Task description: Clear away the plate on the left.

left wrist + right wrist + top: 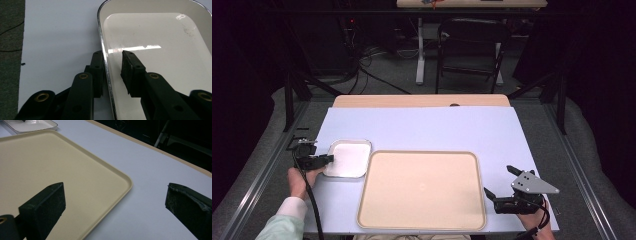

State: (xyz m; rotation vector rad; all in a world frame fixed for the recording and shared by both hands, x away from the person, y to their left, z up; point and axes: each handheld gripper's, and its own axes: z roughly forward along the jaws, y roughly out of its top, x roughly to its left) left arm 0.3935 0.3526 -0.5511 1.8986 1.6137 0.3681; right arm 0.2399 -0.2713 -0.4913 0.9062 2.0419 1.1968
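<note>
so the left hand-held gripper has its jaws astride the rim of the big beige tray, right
Not the beige tray. The left hand-held gripper straddles the rim of the small white tray, one jaw outside and one inside, as the left gripper view shows.

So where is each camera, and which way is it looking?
High view: above the person's side, looking forward and down at the table; both forearms, left gripper and right gripper show.
Left gripper view: on the left gripper, looking along its jaws, which straddle the white tray's rim.
Right gripper view: on the right gripper, looking past its wide-apart jaws at the beige tray.
Shared: both gripper views show the white tray.
</note>
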